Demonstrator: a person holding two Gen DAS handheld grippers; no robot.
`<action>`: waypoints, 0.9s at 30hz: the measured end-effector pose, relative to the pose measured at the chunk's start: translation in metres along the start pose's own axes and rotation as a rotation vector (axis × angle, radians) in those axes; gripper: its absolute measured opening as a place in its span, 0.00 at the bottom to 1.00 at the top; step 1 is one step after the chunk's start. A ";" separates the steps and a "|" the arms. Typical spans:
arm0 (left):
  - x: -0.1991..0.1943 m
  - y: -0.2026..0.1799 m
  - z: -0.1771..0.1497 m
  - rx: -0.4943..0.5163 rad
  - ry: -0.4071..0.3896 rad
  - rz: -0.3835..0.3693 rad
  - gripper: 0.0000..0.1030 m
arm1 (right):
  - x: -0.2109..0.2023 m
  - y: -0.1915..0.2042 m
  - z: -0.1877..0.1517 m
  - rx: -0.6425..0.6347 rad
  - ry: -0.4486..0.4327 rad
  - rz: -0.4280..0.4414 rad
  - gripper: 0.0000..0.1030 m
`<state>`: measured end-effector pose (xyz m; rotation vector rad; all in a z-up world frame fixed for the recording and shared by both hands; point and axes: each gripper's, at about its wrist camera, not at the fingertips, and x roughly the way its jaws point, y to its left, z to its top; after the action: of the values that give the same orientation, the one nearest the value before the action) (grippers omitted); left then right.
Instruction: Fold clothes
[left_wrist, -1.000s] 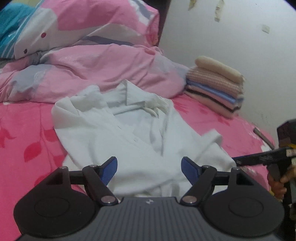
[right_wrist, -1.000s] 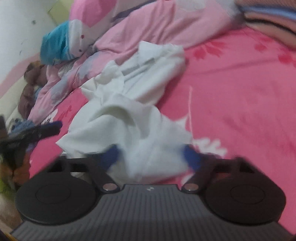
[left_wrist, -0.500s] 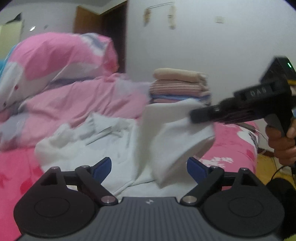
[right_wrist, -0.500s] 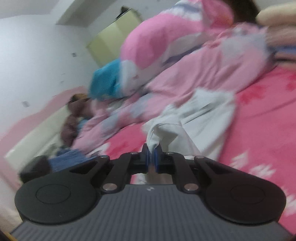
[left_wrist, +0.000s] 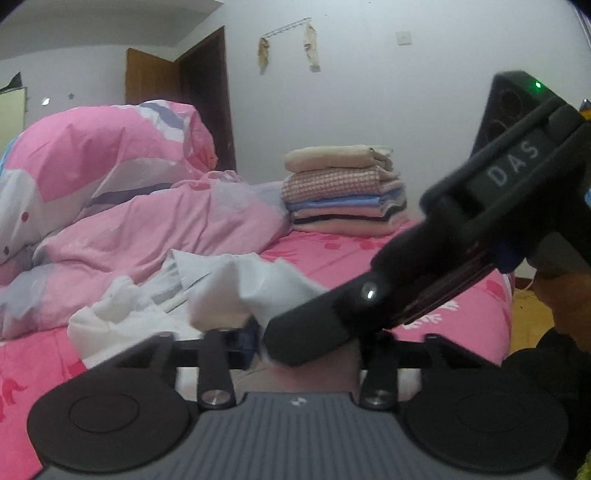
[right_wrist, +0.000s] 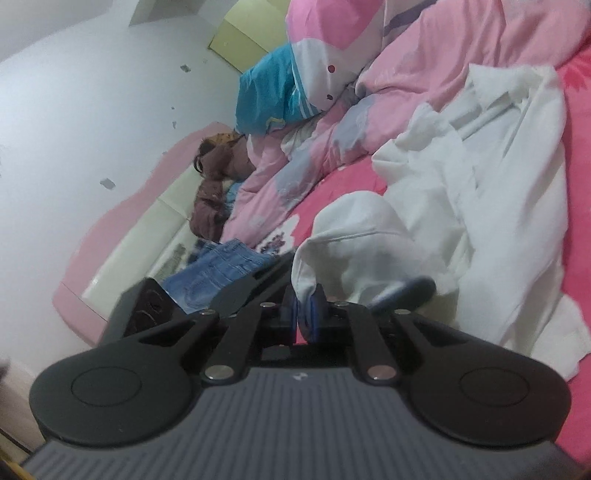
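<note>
On the pink bed (left_wrist: 332, 254), the right gripper (right_wrist: 304, 310), open a second ago, now pinches the white shirt (right_wrist: 480, 206) edge, lifting can begin; the left gripper (left_wrist: 306, 343) I cannot tell.

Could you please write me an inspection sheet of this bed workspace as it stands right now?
Surface: bed with a pink flower-print sheet.
Job's things: crumpled white collared shirt, one edge lifted off the sheet.
Clutter: stack of folded clothes by the wall; bunched pink duvet; blue jeans; brown plush toy.
Grippers: right gripper shut on the shirt's edge; left gripper largely hidden behind the right gripper's body, state unclear.
Cables: thin white cord past the bed's edge.
Surroundings: white walls, dark wooden door, wall switch.
</note>
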<state>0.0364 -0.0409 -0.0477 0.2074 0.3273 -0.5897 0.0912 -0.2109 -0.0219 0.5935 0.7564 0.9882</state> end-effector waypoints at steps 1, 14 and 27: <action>-0.001 0.003 0.000 -0.016 -0.002 0.003 0.15 | -0.001 0.001 0.000 0.008 -0.010 0.002 0.09; -0.042 0.150 0.005 -0.083 0.088 0.684 0.08 | -0.056 -0.046 -0.013 0.186 -0.225 -0.081 0.47; -0.021 0.359 -0.030 -0.372 0.280 1.137 0.20 | -0.071 -0.078 -0.050 0.308 -0.233 -0.176 0.47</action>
<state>0.2188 0.2698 -0.0331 0.0882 0.5153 0.6295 0.0681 -0.3030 -0.0895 0.8775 0.7429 0.6306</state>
